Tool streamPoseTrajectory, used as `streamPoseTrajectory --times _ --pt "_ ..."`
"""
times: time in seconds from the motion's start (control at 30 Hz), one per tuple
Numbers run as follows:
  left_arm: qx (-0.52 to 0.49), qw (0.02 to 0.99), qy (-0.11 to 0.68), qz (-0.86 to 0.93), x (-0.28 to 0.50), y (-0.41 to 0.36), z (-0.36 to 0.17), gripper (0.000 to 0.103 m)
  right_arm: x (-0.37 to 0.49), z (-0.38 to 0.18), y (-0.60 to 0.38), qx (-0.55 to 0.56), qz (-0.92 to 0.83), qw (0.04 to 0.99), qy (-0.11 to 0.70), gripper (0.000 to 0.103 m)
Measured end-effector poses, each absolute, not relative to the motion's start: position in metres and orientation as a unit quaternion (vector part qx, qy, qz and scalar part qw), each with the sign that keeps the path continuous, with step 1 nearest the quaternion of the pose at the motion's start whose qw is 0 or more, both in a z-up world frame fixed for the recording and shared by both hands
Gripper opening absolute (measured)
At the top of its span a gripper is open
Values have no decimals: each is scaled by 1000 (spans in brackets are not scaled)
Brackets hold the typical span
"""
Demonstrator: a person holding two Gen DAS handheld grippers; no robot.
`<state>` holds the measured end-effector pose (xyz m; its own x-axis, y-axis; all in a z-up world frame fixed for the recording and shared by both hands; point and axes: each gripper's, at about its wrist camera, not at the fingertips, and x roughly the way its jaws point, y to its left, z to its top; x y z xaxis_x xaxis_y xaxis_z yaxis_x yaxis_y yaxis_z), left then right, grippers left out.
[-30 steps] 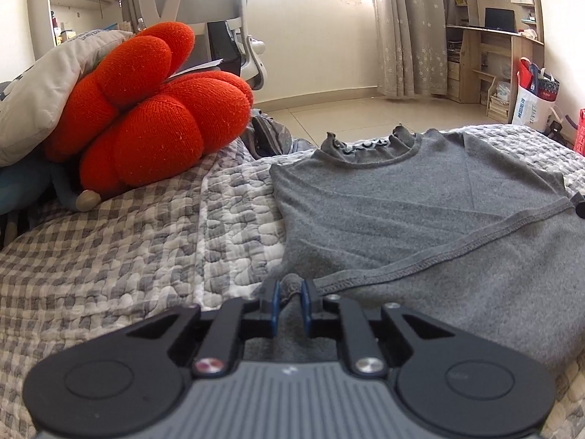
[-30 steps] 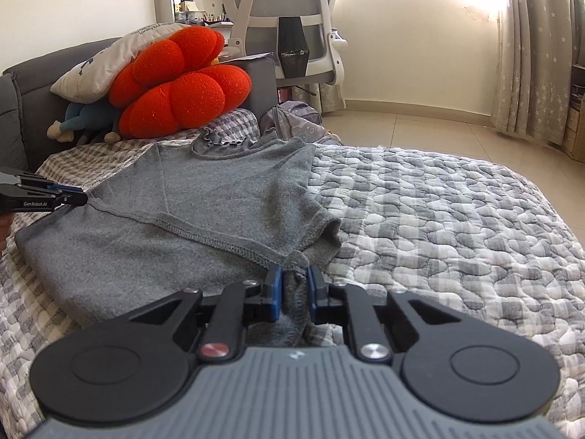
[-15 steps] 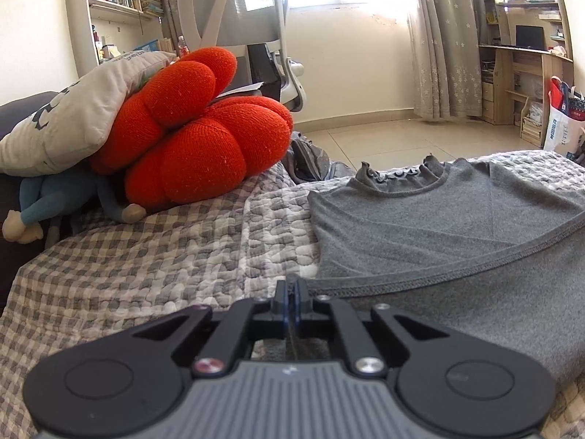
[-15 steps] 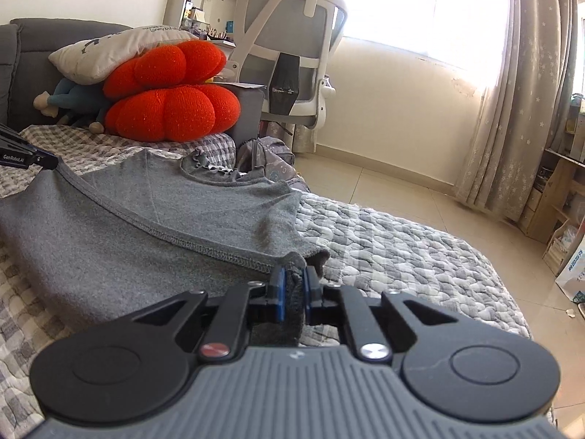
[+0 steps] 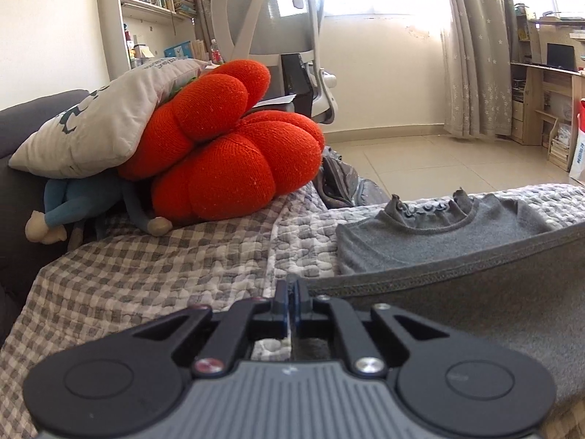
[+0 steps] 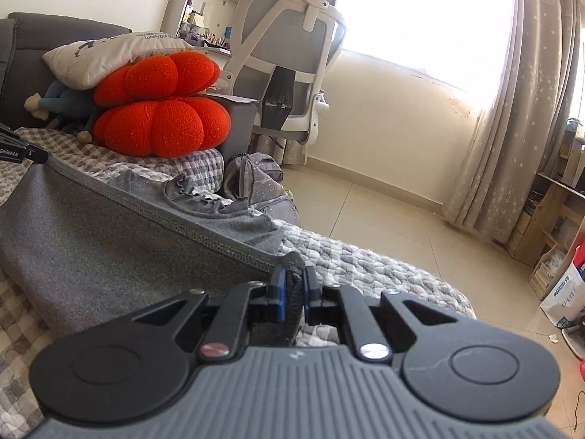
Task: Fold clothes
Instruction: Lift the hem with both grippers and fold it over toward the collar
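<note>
A grey knit top (image 5: 420, 252) with a ruffled collar (image 5: 431, 208) lies on the checked quilt (image 5: 146, 274) of a bed. Its stitched hem (image 5: 438, 274) is raised off the quilt and stretched between the two grippers. My left gripper (image 5: 291, 285) is shut on one hem corner. My right gripper (image 6: 292, 278) is shut on the other corner, with grey fabric bunched between its blue pads (image 6: 279, 287). In the right wrist view the left gripper's tip (image 6: 25, 153) shows at the far left, pinching the same hem (image 6: 182, 226). The collar (image 6: 204, 197) lies beyond the raised edge.
An orange knitted cushion (image 5: 226, 150), a pale pillow (image 5: 98, 124) and a blue plush toy (image 5: 76, 212) are stacked at the head of the bed. A grey backpack (image 6: 256, 186) leans against the bed's far side. A white office chair (image 6: 292, 62), shelves and tiled floor (image 6: 384, 219) lie beyond.
Both grippers closed fully on the hem corners and rose, lifting the hem off the quilt and pulling it taut. Both views tilted upward, showing more of the room.
</note>
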<state>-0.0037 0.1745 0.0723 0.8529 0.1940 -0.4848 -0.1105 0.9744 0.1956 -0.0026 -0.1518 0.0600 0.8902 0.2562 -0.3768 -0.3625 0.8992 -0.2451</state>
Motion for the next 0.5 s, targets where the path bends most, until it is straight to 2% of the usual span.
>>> streamPoseTrajectory --times 0.23,0.5 --pt "71 950 267 147 84 165 87 3 111 66 -133 -137 149 957 209 9" --pt "80 932 303 181 156 151 52 3 172 35 -113 -161 124 944 261 9"
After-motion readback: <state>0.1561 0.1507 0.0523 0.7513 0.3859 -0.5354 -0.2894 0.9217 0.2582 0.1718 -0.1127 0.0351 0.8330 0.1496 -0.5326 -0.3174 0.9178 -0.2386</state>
